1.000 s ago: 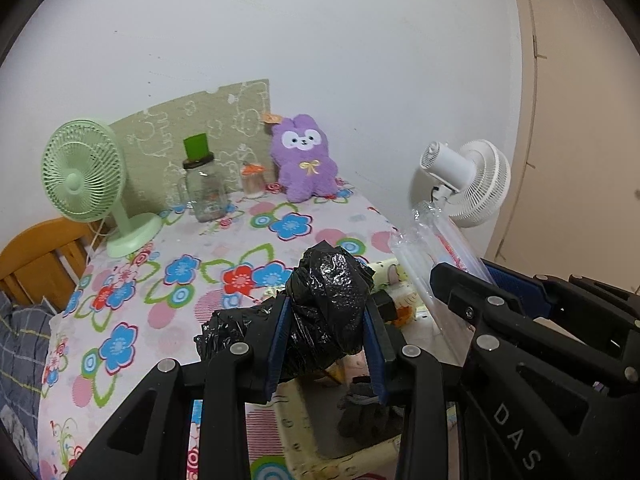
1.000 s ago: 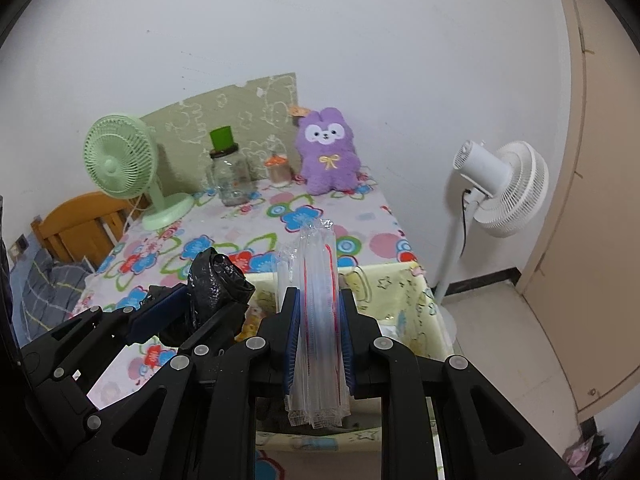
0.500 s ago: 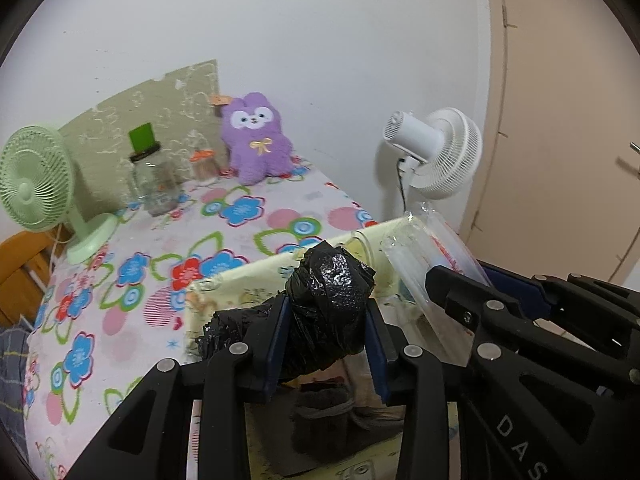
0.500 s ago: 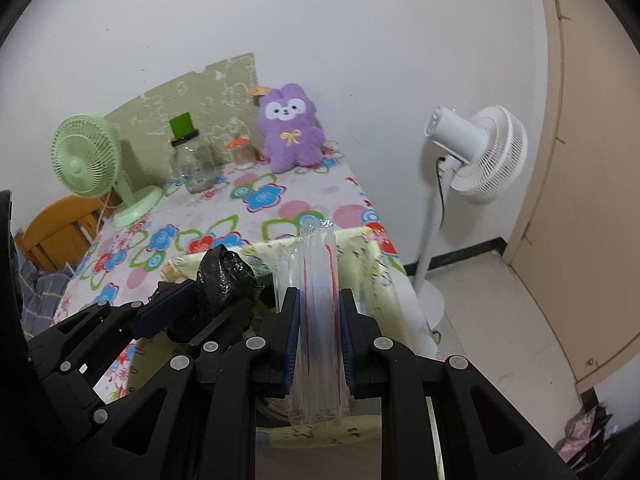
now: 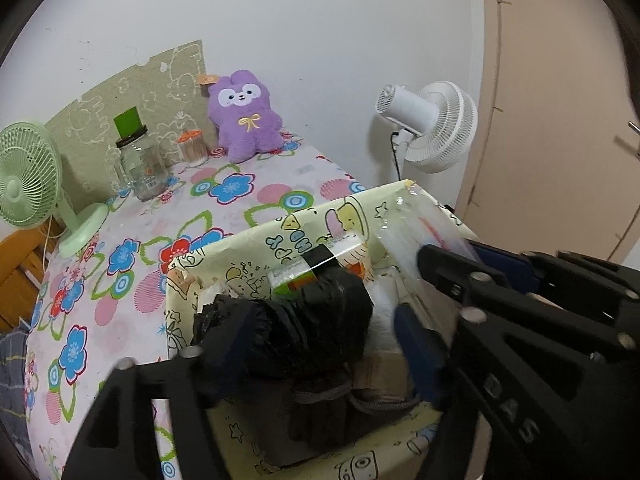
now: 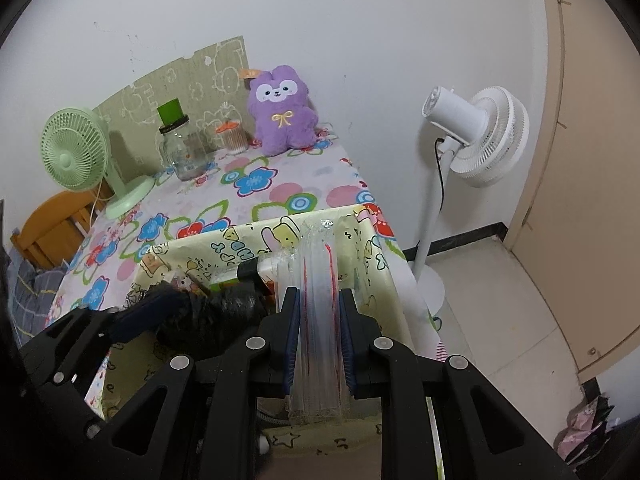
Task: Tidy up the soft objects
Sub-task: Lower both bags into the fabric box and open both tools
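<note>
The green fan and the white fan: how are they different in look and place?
The green fan stands on the flowered table on a short base; the white fan stands on the floor on a tall pole. The green fan faces the camera; the white fan faces away to the right. Both have round grilles.

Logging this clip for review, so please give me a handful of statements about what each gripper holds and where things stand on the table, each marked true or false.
1. The right gripper is shut on a clear plastic packet with red lines. True.
2. The black plastic bag lies between the fingers of the left gripper, over the yellow cartoon-print box. True.
3. The purple plush toy sits inside the box. False: it sits at the far end of the table, against the wall.
4. The white fan stands on the table. False: it stands on the floor beside the table.
5. The green fan stands on the floral tablecloth. True.
</note>
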